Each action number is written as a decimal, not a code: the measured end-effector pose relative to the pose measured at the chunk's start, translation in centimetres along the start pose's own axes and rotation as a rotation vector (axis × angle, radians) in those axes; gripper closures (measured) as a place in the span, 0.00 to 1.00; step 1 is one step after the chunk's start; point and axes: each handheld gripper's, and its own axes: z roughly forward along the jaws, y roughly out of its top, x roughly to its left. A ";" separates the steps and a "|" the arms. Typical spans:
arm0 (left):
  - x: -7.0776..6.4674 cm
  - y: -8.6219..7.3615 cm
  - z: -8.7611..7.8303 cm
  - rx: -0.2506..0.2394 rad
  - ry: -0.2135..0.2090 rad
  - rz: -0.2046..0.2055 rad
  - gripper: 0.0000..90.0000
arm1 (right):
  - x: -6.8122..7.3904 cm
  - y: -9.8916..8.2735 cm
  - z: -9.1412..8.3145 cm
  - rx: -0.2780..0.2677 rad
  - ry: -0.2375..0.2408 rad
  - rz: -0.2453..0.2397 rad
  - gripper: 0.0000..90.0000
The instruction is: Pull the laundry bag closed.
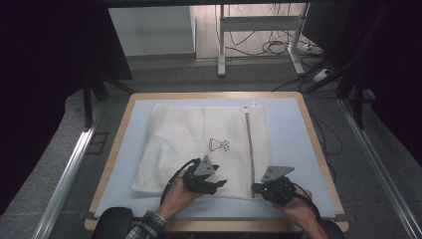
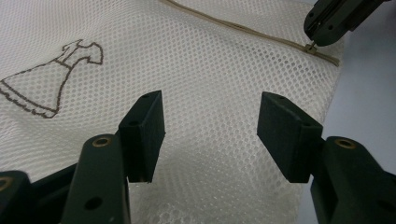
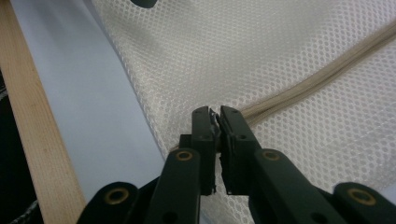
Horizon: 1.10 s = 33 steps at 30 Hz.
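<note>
A white mesh laundry bag (image 1: 199,144) lies flat on the pale blue mat (image 1: 288,129). It bears a small dress drawing (image 1: 219,145) and a beige zipper (image 1: 249,149) along its right side. My left gripper (image 1: 222,184) hovers over the bag's near part, jaws wide apart with only mesh (image 2: 210,70) beneath them. My right gripper (image 1: 254,188) sits at the zipper's near end. In the right gripper view its jaws (image 3: 215,114) are pressed together on the small metal zipper pull, where the zipper (image 3: 303,86) ends. The left gripper view shows that right gripper (image 2: 312,44) pinching the pull on the zipper (image 2: 252,32).
The mat covers a wooden table (image 1: 318,149) whose light edge (image 3: 32,140) runs close beside the bag's near corner. Bare mat (image 3: 93,116) lies between bag and edge. Beyond the table are a desk frame (image 1: 259,30) and floor cables (image 1: 271,47).
</note>
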 end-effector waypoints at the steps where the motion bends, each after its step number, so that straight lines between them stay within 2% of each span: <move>1: -0.1 0.0 0.0 -0.001 -0.004 -0.002 0.46 | 0.0 0.0 0.1 0.004 0.003 -0.003 0.95; 3: -0.3 0.2 0.1 -0.009 -0.020 -0.005 0.46 | 0.0 0.0 0.1 0.006 0.003 -0.004 0.95; 6: -0.8 0.7 0.6 -0.021 -0.066 -0.017 0.49 | 0.0 0.1 0.2 0.012 0.004 -0.003 0.95; 7: -1.0 0.9 0.9 -0.019 -0.093 -0.015 0.51 | 0.0 0.1 0.2 0.014 0.004 0.000 0.95; 13: -2.2 1.4 2.5 0.013 -0.184 0.011 0.69 | -0.1 0.0 0.1 0.016 0.007 0.005 0.95; 14: -2.2 1.4 2.5 0.013 -0.184 0.011 0.71 | -0.1 0.0 0.1 0.016 0.007 0.005 0.95; 18: -2.9 1.8 3.4 0.008 -0.232 0.005 0.76 | -0.2 0.0 0.1 0.015 0.007 0.004 0.95; 23: -3.5 2.1 4.2 0.012 -0.268 0.022 0.88 | -0.2 0.0 0.1 0.013 0.006 0.002 0.95; 27: -3.8 2.2 4.6 0.010 -0.279 0.022 0.92 | -0.2 0.0 0.1 0.013 0.006 0.002 0.95; 33: -4.0 2.2 5.2 0.040 -0.282 0.048 0.94 | -0.3 0.0 0.1 0.014 0.010 0.006 0.95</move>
